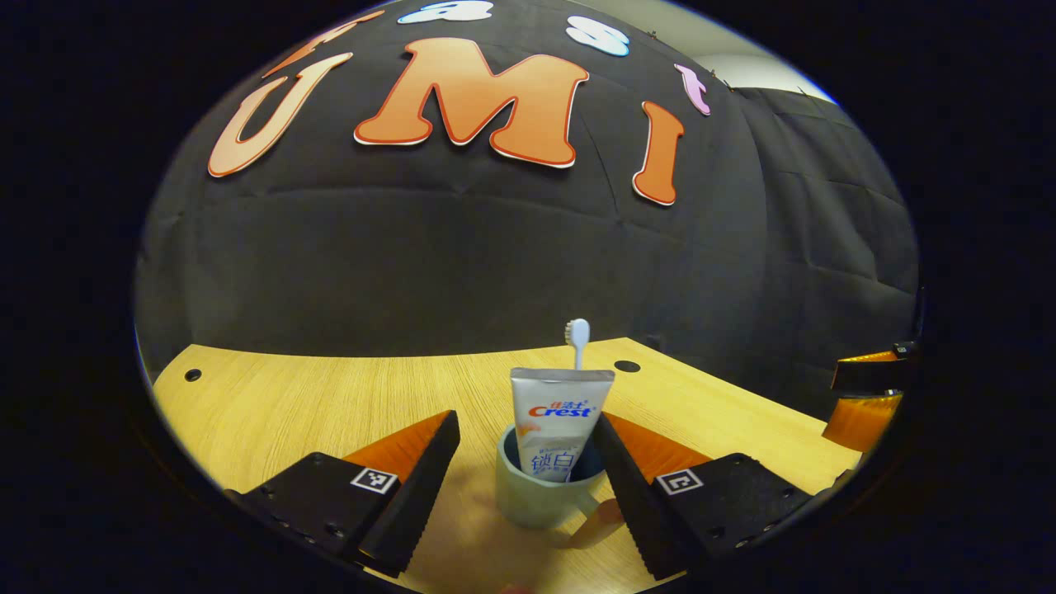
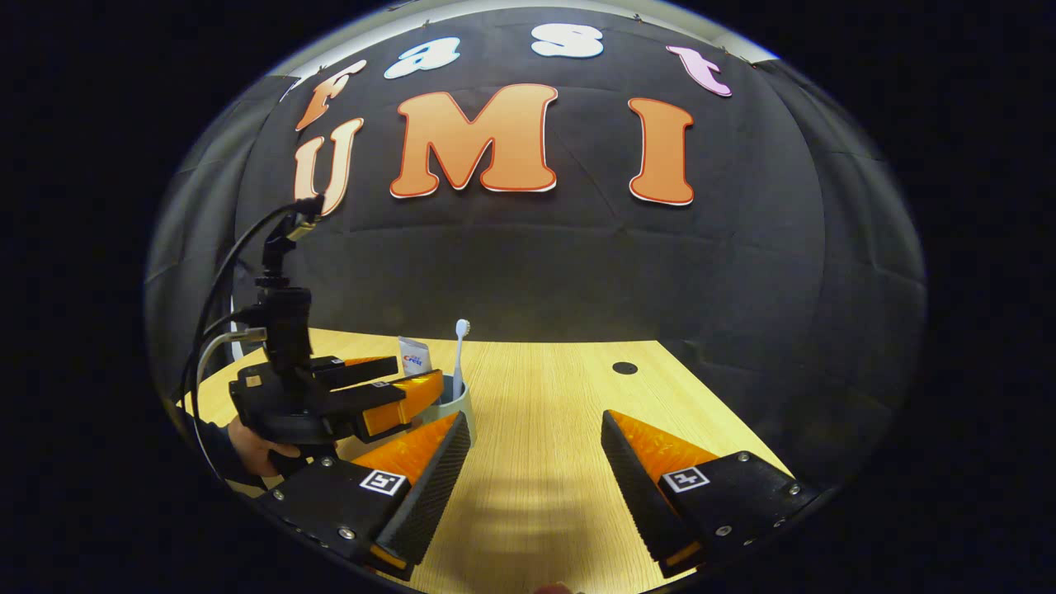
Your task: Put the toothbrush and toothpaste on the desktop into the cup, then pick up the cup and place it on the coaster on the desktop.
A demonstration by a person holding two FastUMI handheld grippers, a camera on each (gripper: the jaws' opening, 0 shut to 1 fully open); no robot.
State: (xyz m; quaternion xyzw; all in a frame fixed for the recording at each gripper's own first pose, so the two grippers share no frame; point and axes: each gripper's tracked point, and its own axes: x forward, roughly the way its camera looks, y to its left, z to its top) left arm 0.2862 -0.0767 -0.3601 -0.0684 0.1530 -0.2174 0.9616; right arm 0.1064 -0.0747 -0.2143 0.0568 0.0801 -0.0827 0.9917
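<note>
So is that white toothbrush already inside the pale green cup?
Yes, in. The white toothbrush stands upright, head up, behind the toothpaste tube in the pale green cup on the wooden desktop.

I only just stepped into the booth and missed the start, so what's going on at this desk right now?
A person is working with a handheld gripper in each hand. The toothpaste and toothbrush already stand in the cup on the wooden desk. The left gripper is open with its fingers either side of the cup, apparently about to grasp it. The right gripper hangs open over bare desk, holding nothing. The cup has not yet gone onto a coaster.
</note>
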